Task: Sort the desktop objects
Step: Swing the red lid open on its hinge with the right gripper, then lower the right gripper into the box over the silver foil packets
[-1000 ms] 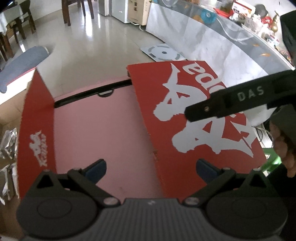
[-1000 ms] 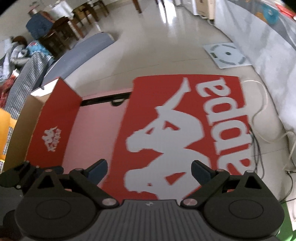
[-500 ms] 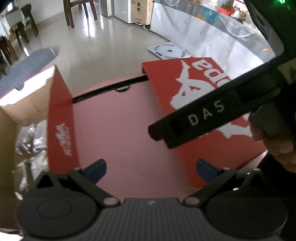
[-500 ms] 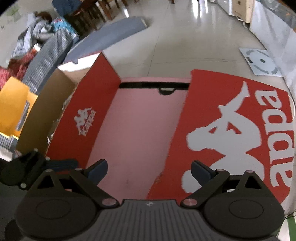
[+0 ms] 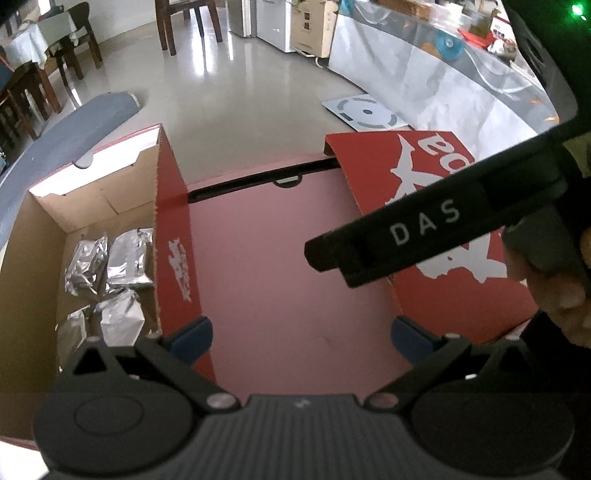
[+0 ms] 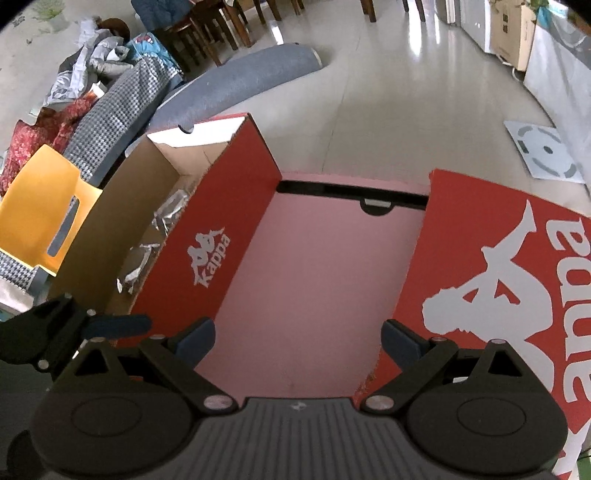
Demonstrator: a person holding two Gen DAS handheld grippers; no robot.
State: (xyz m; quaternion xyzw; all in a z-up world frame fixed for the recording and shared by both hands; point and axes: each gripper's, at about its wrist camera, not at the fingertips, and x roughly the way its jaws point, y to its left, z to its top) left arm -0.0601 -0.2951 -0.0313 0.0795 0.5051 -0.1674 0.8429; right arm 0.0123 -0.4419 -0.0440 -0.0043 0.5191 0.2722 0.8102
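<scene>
A home living and dining room, glossy tiled floor (image 5: pixel 258 85), wooden dining chairs (image 5: pixel 188 22) upper left, heaped clothes (image 6: pixel 92 74) upper left

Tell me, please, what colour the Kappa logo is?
White, on the red flap; clearest in the right wrist view.

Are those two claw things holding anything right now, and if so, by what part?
Nothing. The left gripper and the right gripper are both open and empty above the pink surface between the red box and red lid.
</scene>
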